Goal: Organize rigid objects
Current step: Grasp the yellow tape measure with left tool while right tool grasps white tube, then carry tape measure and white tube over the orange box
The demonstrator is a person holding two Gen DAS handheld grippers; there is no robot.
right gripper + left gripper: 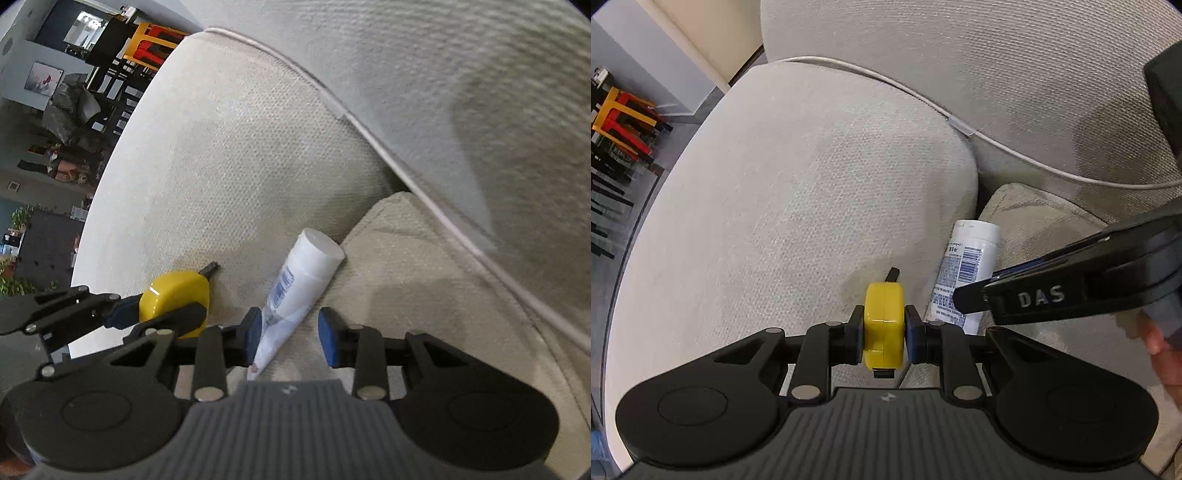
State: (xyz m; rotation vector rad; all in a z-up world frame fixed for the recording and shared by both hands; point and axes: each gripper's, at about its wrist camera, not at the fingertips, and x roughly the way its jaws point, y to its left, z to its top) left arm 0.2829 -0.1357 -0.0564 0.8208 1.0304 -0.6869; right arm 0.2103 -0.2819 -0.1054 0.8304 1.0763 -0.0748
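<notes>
The left gripper [884,328] had its jaws closed on a small yellow plastic tape measure [884,326], both blue pads pressed flat against its sides, just above the seat cushion of a light grey woven-fabric sofa [798,177]. Whether the tape measure touched the fabric could not be told from either view.

Just beside it lay a white plastic squeeze tube with a printed barcode label [295,291], resting in the crease between two seat cushions, cap end pointing toward the sofa back. The right gripper [290,334] stood partly open with the tube's flat crimped end between its jaws; one blue pad looked to be against the tube, the other stood clear of it, so nothing was held.

A thin white cable [960,123] ran along the seam of the backrest, well apart from both.

The risks, as I judged them: the tube tapered and lay askew between the jaws, so closing there could squirt it sideways or push it deeper into the crease. The two grippers were also close together, and a careless lift could knock the tape measure.
</notes>
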